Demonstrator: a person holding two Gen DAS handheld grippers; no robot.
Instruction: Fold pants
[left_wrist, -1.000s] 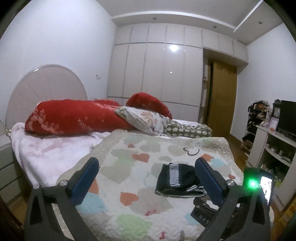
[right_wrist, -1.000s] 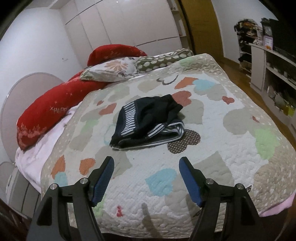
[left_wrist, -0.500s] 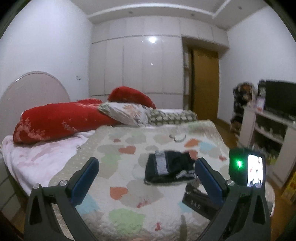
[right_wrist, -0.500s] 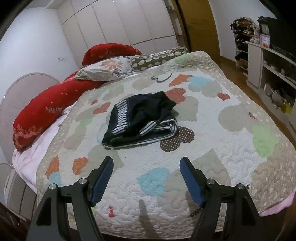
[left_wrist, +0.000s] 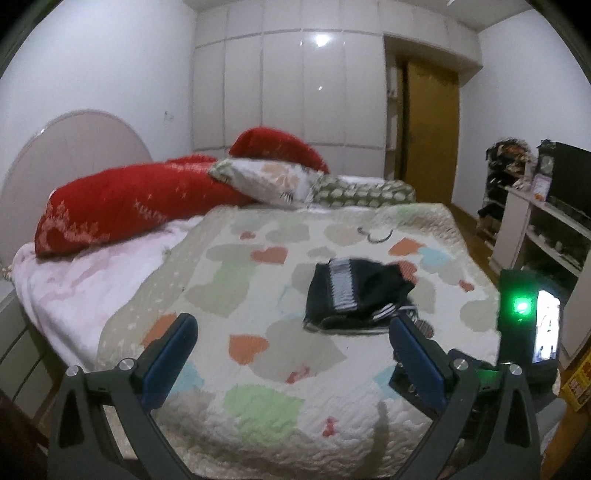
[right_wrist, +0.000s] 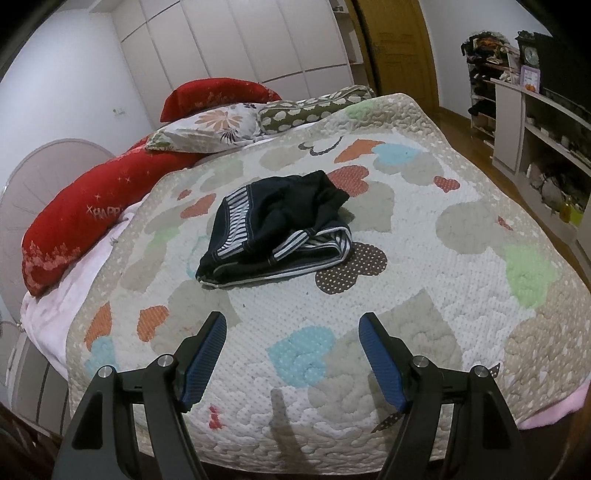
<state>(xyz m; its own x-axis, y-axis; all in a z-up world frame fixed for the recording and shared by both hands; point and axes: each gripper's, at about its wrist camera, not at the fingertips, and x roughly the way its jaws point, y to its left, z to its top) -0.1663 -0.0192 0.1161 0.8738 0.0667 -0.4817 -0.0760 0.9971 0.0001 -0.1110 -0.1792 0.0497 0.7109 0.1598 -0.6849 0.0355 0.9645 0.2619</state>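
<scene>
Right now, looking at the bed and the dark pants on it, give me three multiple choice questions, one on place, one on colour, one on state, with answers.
1. Where do the pants lie?
A. on the heart-patterned quilt
B. on the red pillow
C. on the floor

2. What colour are the stripes on the pants?
A. red and yellow
B. white on dark
C. green

3. How stands the right hand-held gripper?
A. shut on the pants
B. shut on the quilt
C. open, holding nothing

Answers: 1 A, the pants rest mid-quilt, clear of the pillows. 2 B, white stripes band the dark fabric. 3 C, its blue pads stand apart over bare quilt, short of the pants.
</scene>
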